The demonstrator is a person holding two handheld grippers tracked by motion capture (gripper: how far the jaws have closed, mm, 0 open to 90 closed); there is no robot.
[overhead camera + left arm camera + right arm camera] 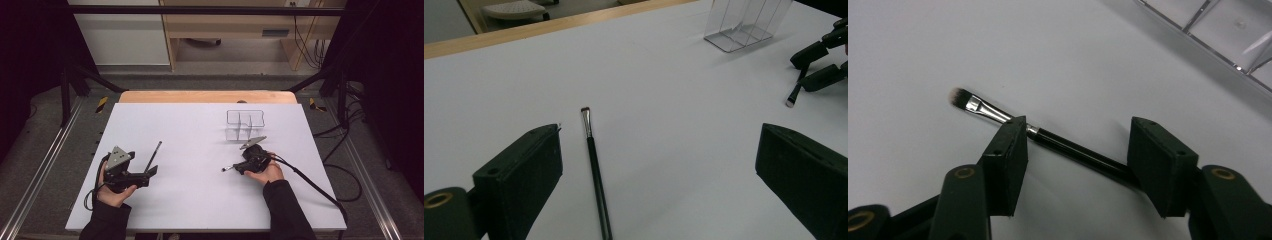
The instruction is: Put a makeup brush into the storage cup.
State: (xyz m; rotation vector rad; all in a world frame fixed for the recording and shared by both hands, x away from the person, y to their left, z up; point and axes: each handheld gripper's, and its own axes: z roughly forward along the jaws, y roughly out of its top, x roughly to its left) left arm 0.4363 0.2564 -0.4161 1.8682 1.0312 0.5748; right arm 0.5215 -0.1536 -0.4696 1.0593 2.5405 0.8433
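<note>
A thin black makeup brush [594, 170] lies on the white table, bristles pointing away, between the wide-apart jaws of my left gripper [659, 145], nearer the left jaw and touching neither. From above, that brush [154, 155] slants up from the left gripper [149, 176]. My right gripper [1079, 127] stands low over a second brush [998, 116] with a silver ferrule. This brush runs slantwise from one jaw to the other and rests on the table. The jaws are half apart, and the pads do not visibly press it. The high view shows the right gripper [241, 167] with the brush tip [225, 169] poking out to its left.
A clear plastic organizer [245, 125] with several compartments stands just beyond the right gripper, also seen as the organizer [746, 25] and the organizer [1208, 35]. The white table top [190, 130] has a wooden far edge. Cables trail off the right side.
</note>
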